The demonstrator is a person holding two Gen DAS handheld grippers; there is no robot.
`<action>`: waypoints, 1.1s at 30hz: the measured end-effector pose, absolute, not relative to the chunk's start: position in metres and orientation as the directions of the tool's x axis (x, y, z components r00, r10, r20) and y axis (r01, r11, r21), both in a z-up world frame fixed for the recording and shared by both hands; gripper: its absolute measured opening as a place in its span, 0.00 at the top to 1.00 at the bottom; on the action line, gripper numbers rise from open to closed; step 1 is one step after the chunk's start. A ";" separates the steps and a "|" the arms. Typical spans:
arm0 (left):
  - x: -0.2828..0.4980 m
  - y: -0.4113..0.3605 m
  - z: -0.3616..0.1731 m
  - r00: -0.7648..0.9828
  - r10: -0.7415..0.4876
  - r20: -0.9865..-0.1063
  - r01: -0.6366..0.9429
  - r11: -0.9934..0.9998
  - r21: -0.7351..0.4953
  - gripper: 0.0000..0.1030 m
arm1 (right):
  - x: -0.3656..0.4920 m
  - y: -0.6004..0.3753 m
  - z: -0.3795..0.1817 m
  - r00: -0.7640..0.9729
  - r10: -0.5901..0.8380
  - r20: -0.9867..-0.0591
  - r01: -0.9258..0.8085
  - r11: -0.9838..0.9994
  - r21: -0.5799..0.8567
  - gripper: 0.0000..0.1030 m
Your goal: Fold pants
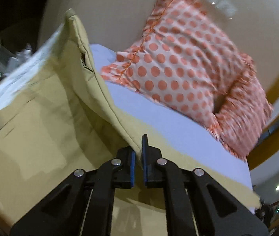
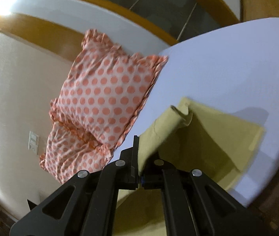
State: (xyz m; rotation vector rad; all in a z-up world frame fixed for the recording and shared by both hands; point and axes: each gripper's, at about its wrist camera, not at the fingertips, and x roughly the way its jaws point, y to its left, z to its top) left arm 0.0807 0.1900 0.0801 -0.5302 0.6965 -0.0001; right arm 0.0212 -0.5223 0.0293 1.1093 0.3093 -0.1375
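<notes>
Pale yellow-beige pants lie partly on a white bed, with one edge lifted. My left gripper is shut on the raised edge of the pants; the cloth runs up from its blue pads to a lifted corner at the upper left. In the right wrist view the same pants drape over the bed. My right gripper is shut on another part of the lifted edge, with the cloth hanging over its right finger.
Two polka-dot pillows with orange frills lie at the head of the bed; they also show in the right wrist view. A cream wall with a switch plate and a wooden bed frame are behind.
</notes>
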 end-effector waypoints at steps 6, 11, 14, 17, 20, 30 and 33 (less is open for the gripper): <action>-0.007 0.188 0.020 0.710 -0.198 -0.676 -0.249 0.827 -0.504 0.91 | -0.001 -0.527 -0.002 0.903 0.010 -0.429 0.385 0.421 0.821 0.99; -0.023 0.193 0.006 0.726 -0.217 -0.653 -0.250 0.801 -0.544 0.94 | -0.003 -0.531 -0.014 0.889 -0.004 -0.458 0.415 0.429 0.802 0.99; -0.030 0.191 0.007 0.728 -0.222 -0.648 -0.231 0.811 -0.537 0.94 | -0.009 -0.533 -0.016 0.880 -0.021 -0.475 0.436 0.432 0.789 0.99; -0.035 0.189 0.002 0.730 -0.241 -0.640 -0.212 0.810 -0.546 0.94 | -0.015 -0.536 -0.017 0.874 -0.043 -0.483 0.451 0.441 0.776 0.99; -0.038 0.187 -0.001 0.735 -0.258 -0.627 -0.181 0.816 -0.549 0.89 | -0.014 -0.533 -0.011 0.856 -0.070 -0.512 0.477 0.489 0.731 0.98; -0.072 0.190 -0.002 0.805 -0.284 -0.521 -0.108 0.793 -0.600 0.61 | -0.026 -0.533 -0.014 0.820 -0.227 -0.525 0.558 0.523 0.644 0.51; -0.074 0.192 -0.003 0.812 -0.285 -0.510 -0.110 0.783 -0.612 0.59 | -0.017 -0.523 -0.018 0.856 -0.169 -0.488 0.487 0.578 0.655 0.57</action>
